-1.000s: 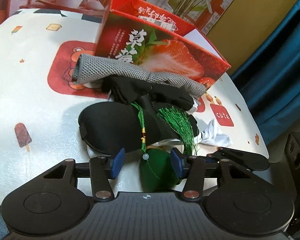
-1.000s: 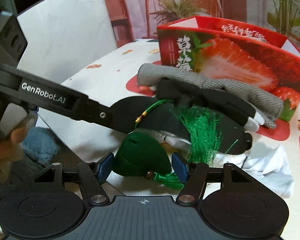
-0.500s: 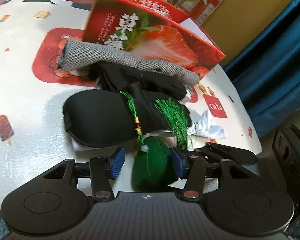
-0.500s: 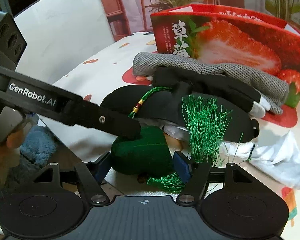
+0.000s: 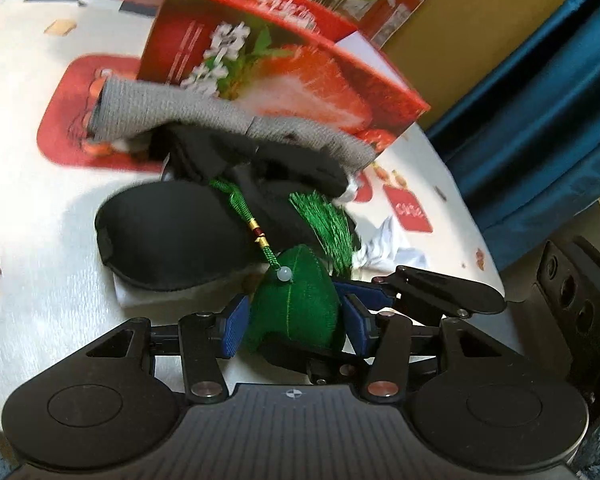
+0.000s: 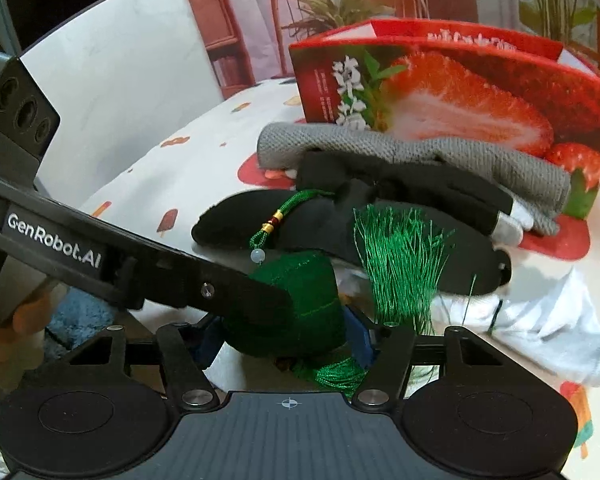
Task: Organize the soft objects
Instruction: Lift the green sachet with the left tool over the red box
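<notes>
Green pouch (image 5: 296,308): at the surface's (image 5: 40,184) near edge, 6 o'clock of the black pile (image 5: 172,236).
Left tongs (image 5: 294,326): pinching the pouch's flanks, likely to steady it.
Right tongs (image 6: 284,340): closing around the same pouch from the other side.
Strawberry box (image 6: 452,92): open at 12 o'clock, probable destination.

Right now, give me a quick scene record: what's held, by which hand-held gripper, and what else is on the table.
held item: green tasselled sachet
left hand-held gripper: pads against the sachet's sides
right hand-held gripper: jaws closing, sachet between them
pile behind: black eye mask, grey knit cloth, white cloth
container: strawberry box
</notes>
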A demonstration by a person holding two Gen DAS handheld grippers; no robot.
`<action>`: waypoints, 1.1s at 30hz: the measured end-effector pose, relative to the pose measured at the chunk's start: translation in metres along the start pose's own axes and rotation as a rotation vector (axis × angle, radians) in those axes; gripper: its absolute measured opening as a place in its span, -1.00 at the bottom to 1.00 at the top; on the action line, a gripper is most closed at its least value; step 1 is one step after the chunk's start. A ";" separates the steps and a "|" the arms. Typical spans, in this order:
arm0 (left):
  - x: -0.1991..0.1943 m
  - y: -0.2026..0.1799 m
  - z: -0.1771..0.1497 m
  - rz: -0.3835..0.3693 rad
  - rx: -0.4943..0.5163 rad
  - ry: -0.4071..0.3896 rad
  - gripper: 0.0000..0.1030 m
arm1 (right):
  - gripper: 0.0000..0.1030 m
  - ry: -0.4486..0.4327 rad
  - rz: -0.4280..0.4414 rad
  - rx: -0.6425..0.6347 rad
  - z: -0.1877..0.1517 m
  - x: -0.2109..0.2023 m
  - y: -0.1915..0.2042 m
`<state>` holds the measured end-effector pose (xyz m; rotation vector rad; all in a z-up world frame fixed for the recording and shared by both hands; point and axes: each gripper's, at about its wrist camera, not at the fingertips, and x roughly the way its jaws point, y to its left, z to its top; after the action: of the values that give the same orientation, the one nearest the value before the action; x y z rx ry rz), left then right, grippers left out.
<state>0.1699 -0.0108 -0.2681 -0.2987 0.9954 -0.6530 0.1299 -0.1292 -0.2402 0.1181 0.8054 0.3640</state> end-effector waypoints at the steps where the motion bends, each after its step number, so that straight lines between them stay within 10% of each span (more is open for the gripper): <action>1: -0.003 -0.002 0.002 -0.006 0.008 -0.016 0.03 | 0.12 -0.011 -0.003 -0.010 0.002 -0.002 0.001; 16: -0.056 -0.043 0.058 -0.014 0.144 -0.228 0.03 | 0.12 -0.229 -0.034 -0.139 0.066 -0.051 0.008; 33: -0.100 -0.086 0.180 0.020 0.260 -0.505 0.03 | 0.13 -0.456 -0.078 -0.319 0.214 -0.080 -0.014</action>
<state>0.2538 -0.0242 -0.0614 -0.2080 0.4247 -0.6386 0.2381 -0.1641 -0.0416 -0.1263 0.2944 0.3694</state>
